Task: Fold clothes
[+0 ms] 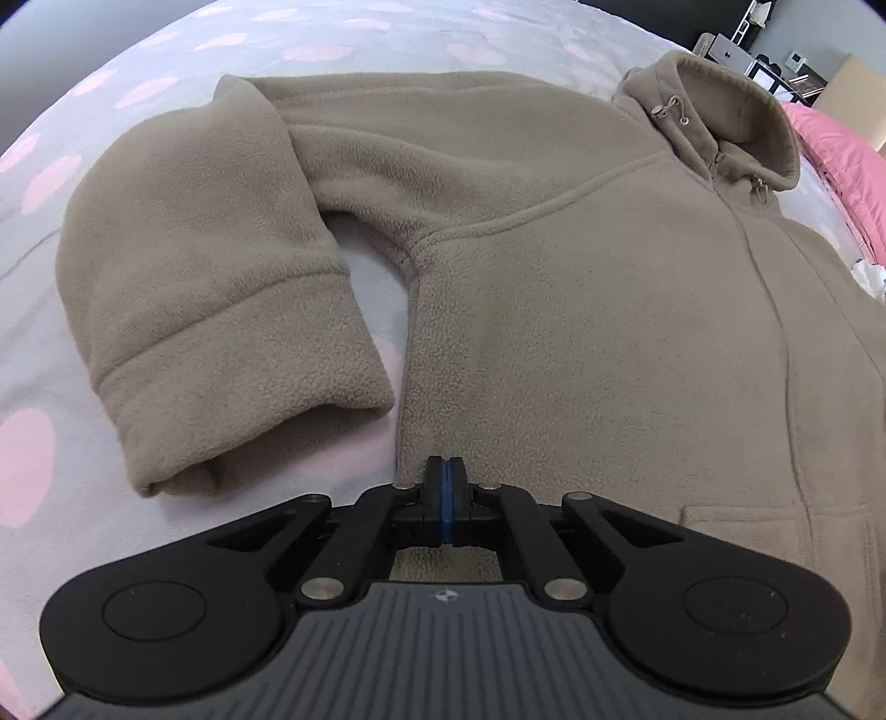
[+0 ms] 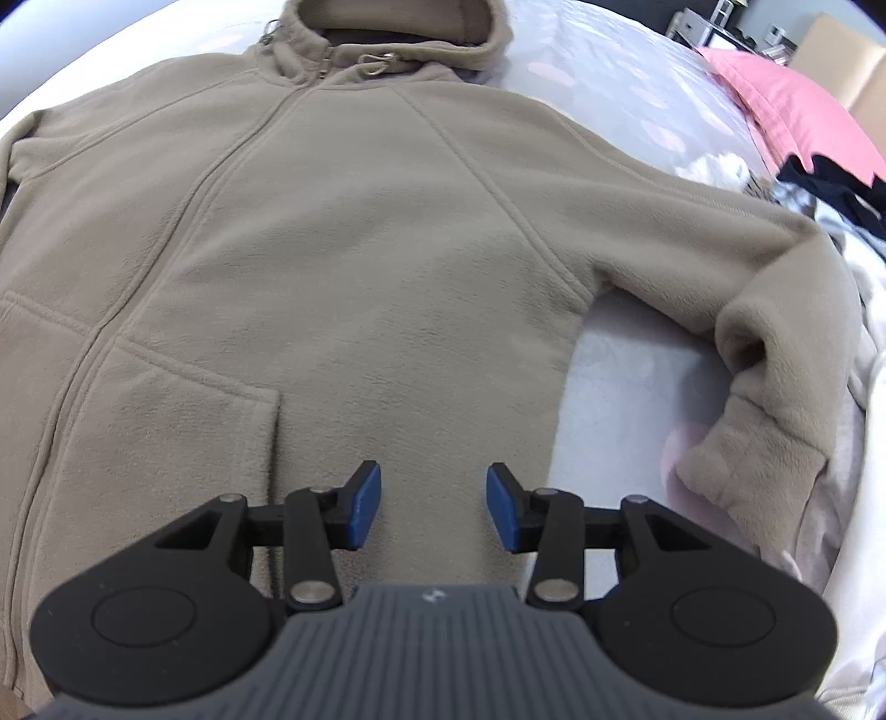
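Two grippers work at the lower hem of a tan fleece jacket (image 1: 554, 266) that lies front-up on a bed (image 1: 50, 354) covered in a pale sheet with pink spots. At lower centre of the left wrist view, the left gripper (image 1: 444, 501) is clenched, blue pads pressed together right at the jacket's bottom corner; whether fleece is actually pinched between them cannot be told, since the pads show no cloth in the seam. At lower centre of the right wrist view, the right gripper (image 2: 433, 507) is released, jaws spread wide, poised over the hem beside the pocket (image 2: 183, 410).

Beyond the left gripper, the sleeve (image 1: 221, 310) at the left of that frame is bent back on itself, its cuff near the body. In the right wrist view the other sleeve (image 2: 769, 354) curls down at the right edge, and the zip (image 2: 183, 221) runs up to the collar (image 2: 387, 33) at top centre. A pink pillow (image 2: 786, 94) and loose dark and white clothes (image 2: 830, 188) sit at upper right.

Risks as I judge them: if the left pads hold nothing, lifting would leave that corner behind and skew the fold. Thick fleece may slip from a shallow bite. The right sleeve could drag into the neighbouring clothes.
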The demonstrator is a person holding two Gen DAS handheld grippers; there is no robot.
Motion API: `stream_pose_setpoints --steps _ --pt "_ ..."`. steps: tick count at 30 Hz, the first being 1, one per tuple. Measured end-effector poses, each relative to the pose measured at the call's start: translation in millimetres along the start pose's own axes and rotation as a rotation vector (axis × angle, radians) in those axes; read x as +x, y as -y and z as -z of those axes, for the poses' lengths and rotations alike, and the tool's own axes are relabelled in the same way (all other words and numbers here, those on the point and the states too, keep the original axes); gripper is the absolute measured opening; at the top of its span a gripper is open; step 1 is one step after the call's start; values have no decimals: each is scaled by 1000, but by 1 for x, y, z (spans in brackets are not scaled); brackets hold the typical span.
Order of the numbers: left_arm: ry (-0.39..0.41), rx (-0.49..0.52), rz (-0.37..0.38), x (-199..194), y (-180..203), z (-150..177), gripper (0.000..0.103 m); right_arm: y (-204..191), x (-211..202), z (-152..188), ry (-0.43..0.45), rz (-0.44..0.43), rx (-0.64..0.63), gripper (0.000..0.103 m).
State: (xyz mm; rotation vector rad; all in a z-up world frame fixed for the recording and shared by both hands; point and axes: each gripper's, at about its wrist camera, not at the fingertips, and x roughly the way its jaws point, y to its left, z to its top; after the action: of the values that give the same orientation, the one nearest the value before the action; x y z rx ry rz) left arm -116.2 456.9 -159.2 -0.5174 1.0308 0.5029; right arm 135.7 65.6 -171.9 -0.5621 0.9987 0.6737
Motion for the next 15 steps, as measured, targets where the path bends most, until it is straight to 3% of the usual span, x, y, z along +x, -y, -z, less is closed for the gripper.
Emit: stream_pose_setpoints --steps 2,3,5,7,8,10,15 --pt "26 46 -12 -16 1 -1 0 2 -1 0 2 -6 9 46" --pt "51 68 -26 -27 1 -2 6 1 -1 -1 5 -6 6 46" --pt "101 109 -55 -43 0 -5 21 0 -2 -2 12 -12 0 47" --pt "157 144 -110 -54 -1 -11 49 -1 -2 -3 16 -23 -9 48" --pt "182 168 -143 -54 -1 -12 53 -3 -1 -4 16 -25 -17 48" --pt "198 228 -201 -46 4 -16 58 -7 0 -6 14 -23 -35 49" --pt "124 338 -244 -16 13 -9 59 -4 3 -5 8 -9 -27 49"
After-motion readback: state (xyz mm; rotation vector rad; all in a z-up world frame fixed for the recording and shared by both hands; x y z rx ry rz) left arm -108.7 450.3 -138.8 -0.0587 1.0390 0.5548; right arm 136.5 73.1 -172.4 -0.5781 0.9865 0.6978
